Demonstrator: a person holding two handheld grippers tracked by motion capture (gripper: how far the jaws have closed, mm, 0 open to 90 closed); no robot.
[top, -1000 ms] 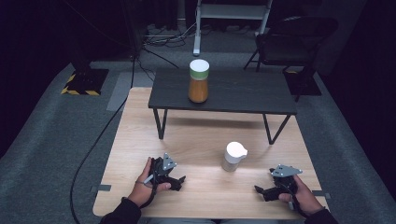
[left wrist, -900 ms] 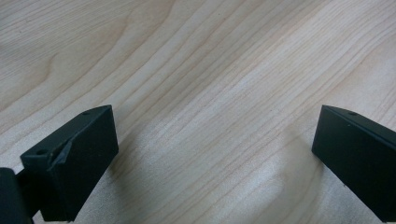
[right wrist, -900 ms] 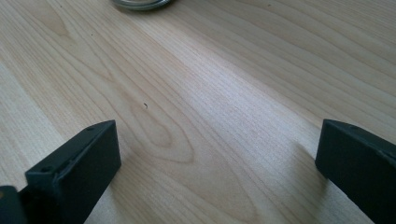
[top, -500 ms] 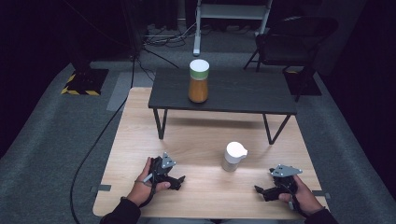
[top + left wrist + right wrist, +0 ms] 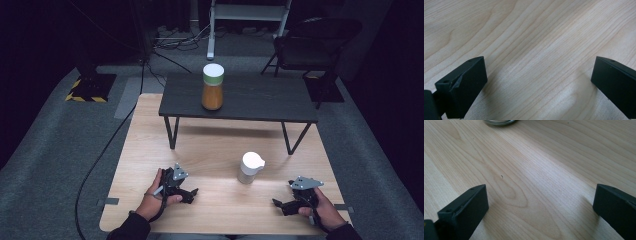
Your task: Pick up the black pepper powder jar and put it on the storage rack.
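From the high view we see no writing we can read on the orange-filled jar (image 5: 213,87) standing on the dark low table (image 5: 260,100), nor on the small white-lidded jar (image 5: 250,168) on the wooden table (image 5: 210,150). That small jar stands between our left gripper (image 5: 189,194) and right gripper (image 5: 278,204), apart from both.

In the left gripper view our jaws gape wide over bare wood, holding nothing.

In the right gripper view the jaws likewise stand wide and empty; a jar base (image 5: 499,122) sits well beyond them.

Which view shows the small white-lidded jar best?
The high view: the jar stands whole on the wooden table, between both grippers. The right gripper view catches just its base at the top edge; the left gripper view shows bare wood.
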